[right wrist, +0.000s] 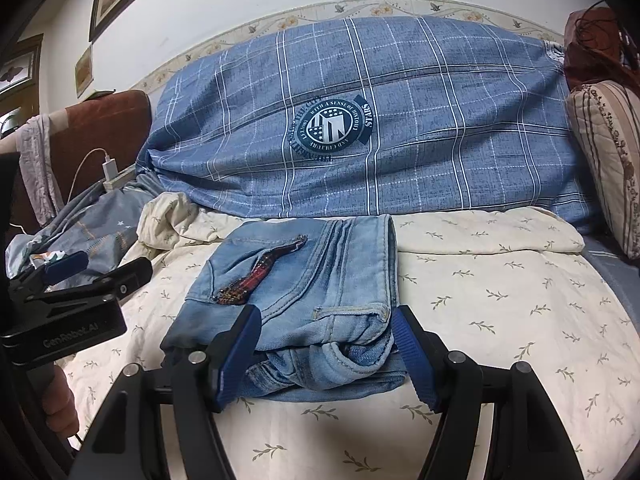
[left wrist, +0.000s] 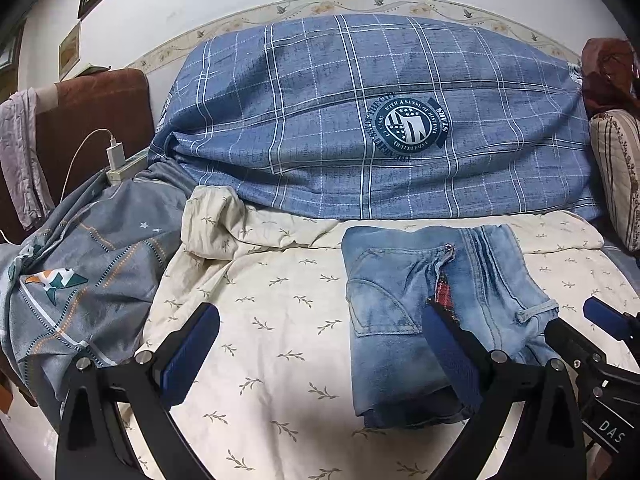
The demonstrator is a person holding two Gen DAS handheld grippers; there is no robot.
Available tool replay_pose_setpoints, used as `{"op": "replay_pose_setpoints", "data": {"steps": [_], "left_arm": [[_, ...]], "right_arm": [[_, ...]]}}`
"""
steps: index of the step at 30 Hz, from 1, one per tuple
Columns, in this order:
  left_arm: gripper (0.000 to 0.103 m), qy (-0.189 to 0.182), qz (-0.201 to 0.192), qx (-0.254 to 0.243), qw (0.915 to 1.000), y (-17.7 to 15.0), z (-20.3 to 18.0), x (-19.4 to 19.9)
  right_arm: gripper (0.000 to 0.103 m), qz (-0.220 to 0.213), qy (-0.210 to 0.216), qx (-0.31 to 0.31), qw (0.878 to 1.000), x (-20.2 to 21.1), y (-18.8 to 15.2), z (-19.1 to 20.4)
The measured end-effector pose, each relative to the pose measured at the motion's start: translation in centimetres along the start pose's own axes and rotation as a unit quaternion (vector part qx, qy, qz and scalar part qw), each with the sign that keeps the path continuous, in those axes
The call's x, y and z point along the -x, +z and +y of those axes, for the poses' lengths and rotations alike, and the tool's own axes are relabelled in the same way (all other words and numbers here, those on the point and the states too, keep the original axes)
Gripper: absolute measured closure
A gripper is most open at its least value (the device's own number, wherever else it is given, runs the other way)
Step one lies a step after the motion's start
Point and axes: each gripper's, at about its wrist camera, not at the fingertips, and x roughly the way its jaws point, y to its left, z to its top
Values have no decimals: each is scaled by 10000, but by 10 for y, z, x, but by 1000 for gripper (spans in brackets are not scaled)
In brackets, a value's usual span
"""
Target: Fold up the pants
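The folded pants (right wrist: 304, 304) are lying on the bed (right wrist: 500, 304) as a compact denim bundle, long axis running from the near edge toward the blue plaid duvet (right wrist: 400, 120) at the back. The waistband end with its belt loop is facing the cameras, and the zipper fly is slanting across the top.

The right gripper (right wrist: 324, 356) is straddling the near end of the bundle, its jaws standing apart on either side of the denim; whether the pads are pressing on it cannot be told. The left gripper (left wrist: 320, 356) is hanging with jaws wide apart, its right finger over the pants' left part, nothing clamped.

Open cream sheet is spreading to the right of the pants and on their left, up to a rumpled grey quilt (left wrist: 80, 280). A striped cushion (right wrist: 608, 160) is leaning at the right edge. A charger (left wrist: 115, 152) is sitting by the brown headboard (left wrist: 100, 120), framed pictures hanging on the white wall.
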Motion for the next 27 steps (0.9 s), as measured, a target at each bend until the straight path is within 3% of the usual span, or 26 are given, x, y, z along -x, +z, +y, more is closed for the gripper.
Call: {"op": "replay_pose_setpoints", "data": {"steps": [27], "left_arm": [[2, -91, 22, 109, 9999, 0, 4, 1]], "right_arm": [[32, 63, 8, 32, 10000, -4, -1, 0]]}}
